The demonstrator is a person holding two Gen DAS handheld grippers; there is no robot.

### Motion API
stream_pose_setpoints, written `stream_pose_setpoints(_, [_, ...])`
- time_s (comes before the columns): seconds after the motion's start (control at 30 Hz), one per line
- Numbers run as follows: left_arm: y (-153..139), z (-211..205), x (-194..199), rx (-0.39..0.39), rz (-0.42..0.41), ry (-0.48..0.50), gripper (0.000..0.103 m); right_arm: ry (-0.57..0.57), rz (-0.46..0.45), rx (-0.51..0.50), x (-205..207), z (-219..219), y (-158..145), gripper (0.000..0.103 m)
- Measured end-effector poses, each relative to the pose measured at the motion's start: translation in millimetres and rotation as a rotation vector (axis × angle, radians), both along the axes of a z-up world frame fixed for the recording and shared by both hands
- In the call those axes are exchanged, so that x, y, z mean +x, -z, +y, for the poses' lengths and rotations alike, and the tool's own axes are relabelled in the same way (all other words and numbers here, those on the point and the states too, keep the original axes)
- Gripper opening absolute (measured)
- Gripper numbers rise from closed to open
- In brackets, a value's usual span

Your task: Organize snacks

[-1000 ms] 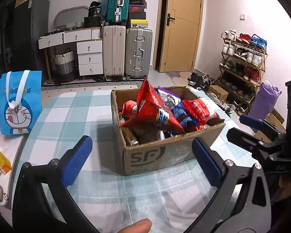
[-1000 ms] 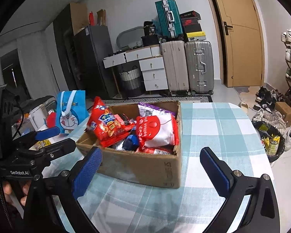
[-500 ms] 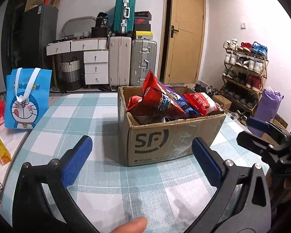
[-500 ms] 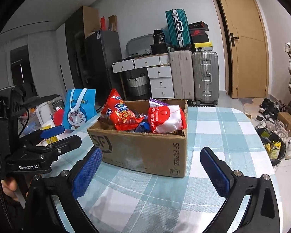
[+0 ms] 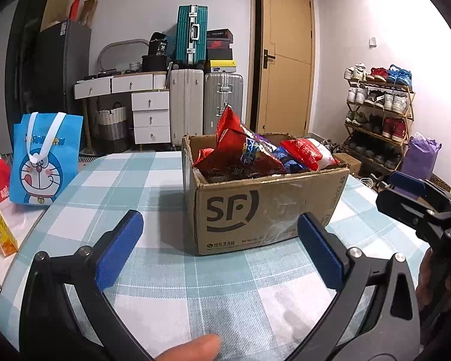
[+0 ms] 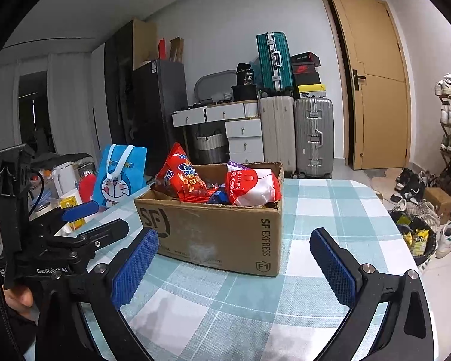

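Observation:
A brown cardboard box (image 5: 264, 207) (image 6: 216, 231) marked SF stands on the checked tablecloth and is heaped with snack bags. A tall red bag (image 5: 240, 147) (image 6: 183, 177) sticks up on one side, and a red-and-white bag (image 5: 306, 153) (image 6: 252, 186) lies on the other. My left gripper (image 5: 219, 246) hangs open, low over the cloth just in front of the box, with nothing between its blue pads. My right gripper (image 6: 234, 258) is open too, facing the box's near corner, and also shows in the left wrist view as the right gripper (image 5: 412, 192).
A blue cartoon tote bag (image 5: 42, 159) (image 6: 120, 177) stands on the table's left part beside a yellow carton (image 5: 3, 231). Past the table's right edge are a shoe rack (image 5: 375, 111), loose shoes and a bin (image 6: 418, 237). Suitcases and drawers line the far wall.
Both grippers have dropped lower toward the table, so the box now appears from the side instead of from above. Both stay open. The snacks have not moved.

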State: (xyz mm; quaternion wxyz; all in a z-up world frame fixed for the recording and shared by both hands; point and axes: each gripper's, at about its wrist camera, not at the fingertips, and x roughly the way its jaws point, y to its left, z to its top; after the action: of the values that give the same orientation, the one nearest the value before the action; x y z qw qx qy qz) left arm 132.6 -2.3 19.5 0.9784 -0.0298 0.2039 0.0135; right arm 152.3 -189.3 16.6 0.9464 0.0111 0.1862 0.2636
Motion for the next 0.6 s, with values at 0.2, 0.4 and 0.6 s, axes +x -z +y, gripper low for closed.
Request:
stream_pose_setpoints(0.2, [5.2, 1.4, 1.4, 0.006, 0.003, -0.011, 0.102, 0.001, -0.010, -0.011, -0.4, 1.5, 3.8, 0.103])
stream_pose_setpoints(0.4, [5.7, 6.6, -0.2, -0.008, -0.006, -0.024, 0.102, 0.007, -0.017, -0.021, -3.2, 0.4, 6.7, 0.103])
stream_pose_setpoints(0.6, [5.6, 6.0, -1.9, 0.000, -0.007, -0.026, 0.102, 0.010, -0.023, -0.005, -3.6, -3.1, 6.5, 0.103])
